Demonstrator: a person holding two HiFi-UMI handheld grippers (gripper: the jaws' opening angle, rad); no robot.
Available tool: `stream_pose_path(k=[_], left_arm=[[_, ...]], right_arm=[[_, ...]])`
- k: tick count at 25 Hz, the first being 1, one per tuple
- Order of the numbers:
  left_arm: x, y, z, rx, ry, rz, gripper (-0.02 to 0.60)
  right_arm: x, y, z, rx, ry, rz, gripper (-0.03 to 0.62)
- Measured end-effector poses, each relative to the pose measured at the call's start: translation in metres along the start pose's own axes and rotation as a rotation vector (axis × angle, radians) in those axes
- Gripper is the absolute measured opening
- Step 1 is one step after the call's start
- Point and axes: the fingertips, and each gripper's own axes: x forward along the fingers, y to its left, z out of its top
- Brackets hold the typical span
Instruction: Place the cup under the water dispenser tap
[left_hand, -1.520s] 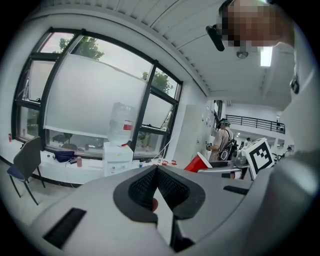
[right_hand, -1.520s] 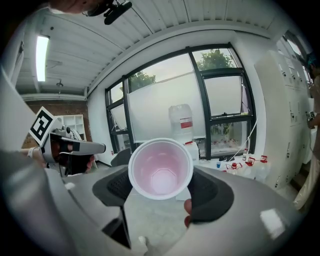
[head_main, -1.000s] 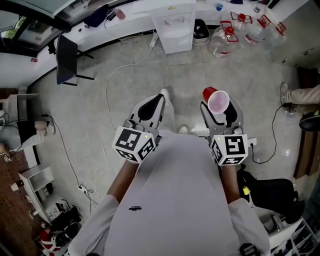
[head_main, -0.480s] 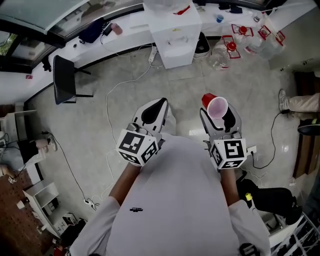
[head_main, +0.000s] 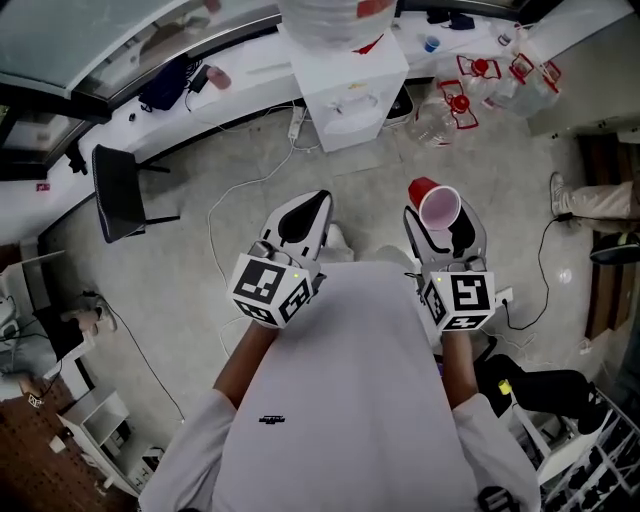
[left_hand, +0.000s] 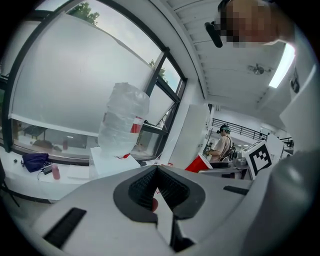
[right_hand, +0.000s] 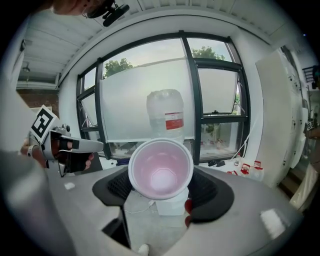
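A red cup (head_main: 435, 203) with a pale pink inside lies on its side between the jaws of my right gripper (head_main: 437, 212), mouth toward the camera; the gripper is shut on it. In the right gripper view the cup (right_hand: 161, 170) fills the gap of the gripper (right_hand: 162, 186). Straight ahead is the white water dispenser (head_main: 347, 78) with its clear bottle (right_hand: 165, 116) on top. The taps are too small to make out. My left gripper (head_main: 316, 199) is shut and empty, level with the right one. Its own view shows the dispenser bottle (left_hand: 123, 120) ahead and the cup (left_hand: 199, 163) off to the right.
Several empty water bottles with red handles (head_main: 482, 68) lie right of the dispenser. A black chair (head_main: 118, 188) stands at left, and white cables (head_main: 235, 190) cross the floor. A white counter (head_main: 230, 75) runs under the window. A person's shoe (head_main: 560, 192) is at right.
Both grippers have travelled forward toward the dispenser, which now sits lower and larger in the head view. The cup stays in the right gripper; the left stays shut.
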Motion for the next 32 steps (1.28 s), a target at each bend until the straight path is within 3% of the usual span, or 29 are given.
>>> stream_pose_path(k=[10, 19, 32], left_arm=[[0.044, 0.018, 0.000, -0.001, 0.062, -0.025, -0.001], [0.066, 0.030, -0.009, -0.030, 0.123, 0.010, 0.000], [0.094, 0.050, -0.056, -0.027, 0.206, 0.036, 0.000]], right_arm=[[0.055, -0.017, 0.011, -0.062, -0.009, 0.022, 0.347], [0.089, -0.027, -0.005, -0.075, 0.035, 0.085, 0.347], [0.139, -0.037, -0.053, -0.113, 0.063, 0.138, 0.347]])
